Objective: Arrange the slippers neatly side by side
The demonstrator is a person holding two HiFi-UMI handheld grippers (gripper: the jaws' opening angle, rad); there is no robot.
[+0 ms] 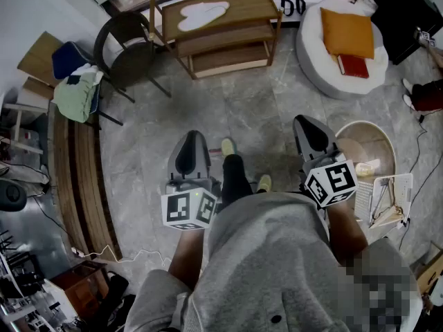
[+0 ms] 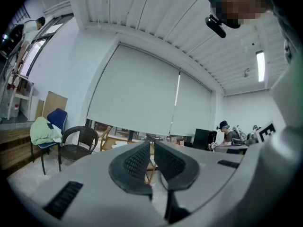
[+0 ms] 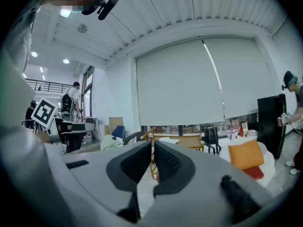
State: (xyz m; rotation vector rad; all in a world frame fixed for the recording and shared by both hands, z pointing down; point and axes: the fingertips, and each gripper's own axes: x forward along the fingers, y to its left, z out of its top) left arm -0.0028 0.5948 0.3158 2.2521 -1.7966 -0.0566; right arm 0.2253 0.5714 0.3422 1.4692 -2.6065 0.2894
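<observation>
While the left gripper (image 2: 151,150) and right gripper (image 3: 152,151) hover at chest height, jaws pinched together on nothing, the white slippers (image 1: 203,14) sit well away atop the wooden shelf (image 1: 250,5). Reach in with jaws that narrow and a slipper likely gets shoved off the edge.

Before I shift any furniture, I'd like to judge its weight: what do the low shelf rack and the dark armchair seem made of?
The shelf rack looks like light brown wood with a matt finish; its boards and posts share one warm tone. The dark armchair looks like woven wicker or plastic rattan on thin dark legs, perhaps metal, but it is too small to be sure.
</observation>
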